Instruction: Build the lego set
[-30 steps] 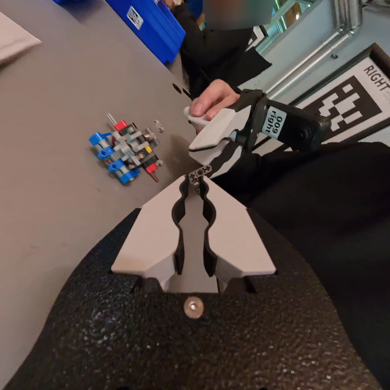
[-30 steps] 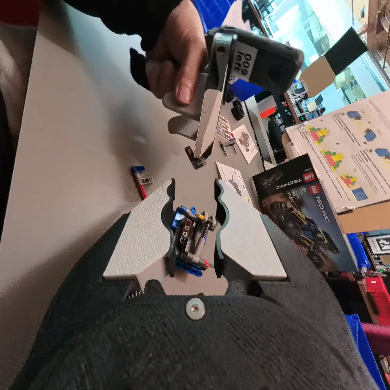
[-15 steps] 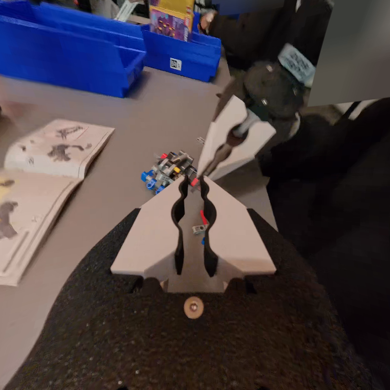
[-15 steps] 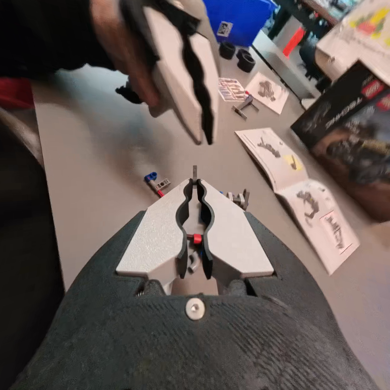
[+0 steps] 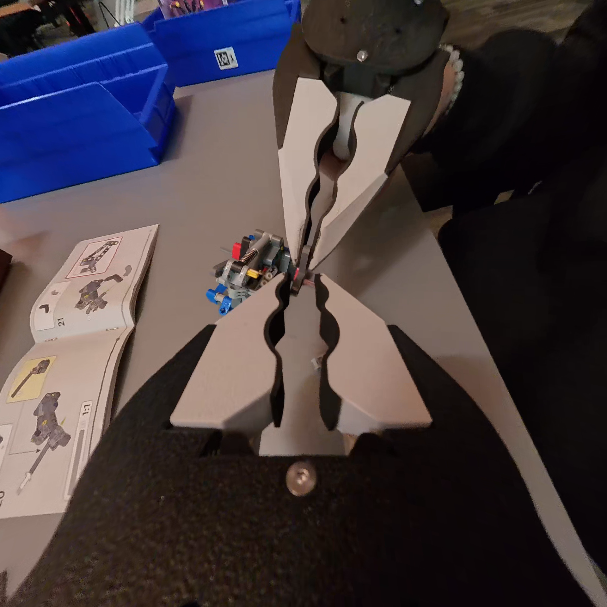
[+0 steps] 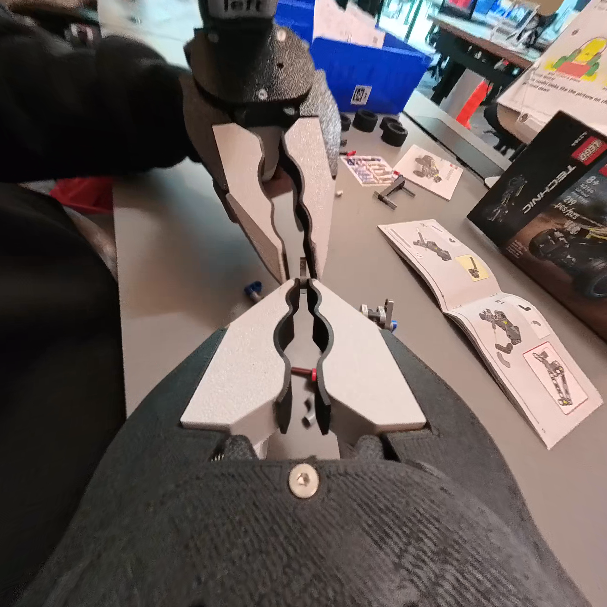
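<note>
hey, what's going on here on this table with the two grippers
A person holds two handheld grippers tip to tip over a grey table. The right gripper is shut on a small grey flat piece. The left gripper faces it with its jaws slightly apart around that piece's lower end, where a red pin shows. Just beside them sits a small grey, blue and red brick assembly. An open instruction booklet, blue bins and a dark product box lie around.

Bare table [image 5: 230,184] lies open behind the toy model [image 5: 249,272]; the open booklet [image 5: 82,312] blocks its left, blue bins [image 5: 82,115] wall the far-left edge.
</note>
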`<state>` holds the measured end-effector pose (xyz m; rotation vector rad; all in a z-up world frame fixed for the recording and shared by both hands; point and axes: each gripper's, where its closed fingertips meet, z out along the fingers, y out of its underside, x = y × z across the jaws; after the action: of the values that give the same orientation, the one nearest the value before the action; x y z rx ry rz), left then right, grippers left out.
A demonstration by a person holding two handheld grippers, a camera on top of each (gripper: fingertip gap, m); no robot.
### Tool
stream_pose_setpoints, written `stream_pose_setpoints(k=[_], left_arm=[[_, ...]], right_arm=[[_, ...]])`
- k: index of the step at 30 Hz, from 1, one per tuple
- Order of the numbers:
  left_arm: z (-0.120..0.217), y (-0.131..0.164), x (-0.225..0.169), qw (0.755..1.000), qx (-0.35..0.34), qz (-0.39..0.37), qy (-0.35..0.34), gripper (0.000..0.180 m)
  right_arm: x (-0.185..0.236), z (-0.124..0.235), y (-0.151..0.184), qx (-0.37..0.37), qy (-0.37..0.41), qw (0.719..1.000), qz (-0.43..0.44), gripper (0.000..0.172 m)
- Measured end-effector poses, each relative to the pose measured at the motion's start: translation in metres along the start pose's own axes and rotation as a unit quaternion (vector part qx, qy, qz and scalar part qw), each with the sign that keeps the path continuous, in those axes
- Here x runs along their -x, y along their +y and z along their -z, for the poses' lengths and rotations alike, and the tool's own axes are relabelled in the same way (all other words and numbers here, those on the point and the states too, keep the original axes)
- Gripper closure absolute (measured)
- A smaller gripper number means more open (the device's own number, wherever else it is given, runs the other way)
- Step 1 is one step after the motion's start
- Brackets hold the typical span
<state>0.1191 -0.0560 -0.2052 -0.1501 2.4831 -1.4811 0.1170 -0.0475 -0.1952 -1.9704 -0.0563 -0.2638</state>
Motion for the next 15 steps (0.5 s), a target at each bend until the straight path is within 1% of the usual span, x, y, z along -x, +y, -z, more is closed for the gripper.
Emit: stream_pose_setpoints(k=[4,8,10,12,15], left_arm=[[-0.004,0.008,0.006,0.998,0.035,-0.041,-0.015,0.176],[-0.008,0.01,0.008,0.995,0.063,-0.076,-0.027,0.176],[-0.01,0.014,0.007,0.992,0.082,-0.089,-0.02,0.179],[-0.01,0.015,0.008,0.992,0.084,-0.093,-0.02,0.18],[-0.01,0.012,0.008,0.994,0.068,-0.084,-0.009,0.18]], right_arm=[[-0.001,-0.002,0.008,0.045,-0.004,0.998,0.042,0.171],[-0.003,-0.006,0.014,0.078,-0.008,0.996,0.049,0.171],[-0.003,-0.008,0.016,0.092,-0.011,0.994,0.061,0.171],[-0.004,-0.009,0.017,0.096,-0.01,0.993,0.062,0.171],[-0.005,-0.007,0.016,0.088,-0.011,0.994,0.058,0.17]])
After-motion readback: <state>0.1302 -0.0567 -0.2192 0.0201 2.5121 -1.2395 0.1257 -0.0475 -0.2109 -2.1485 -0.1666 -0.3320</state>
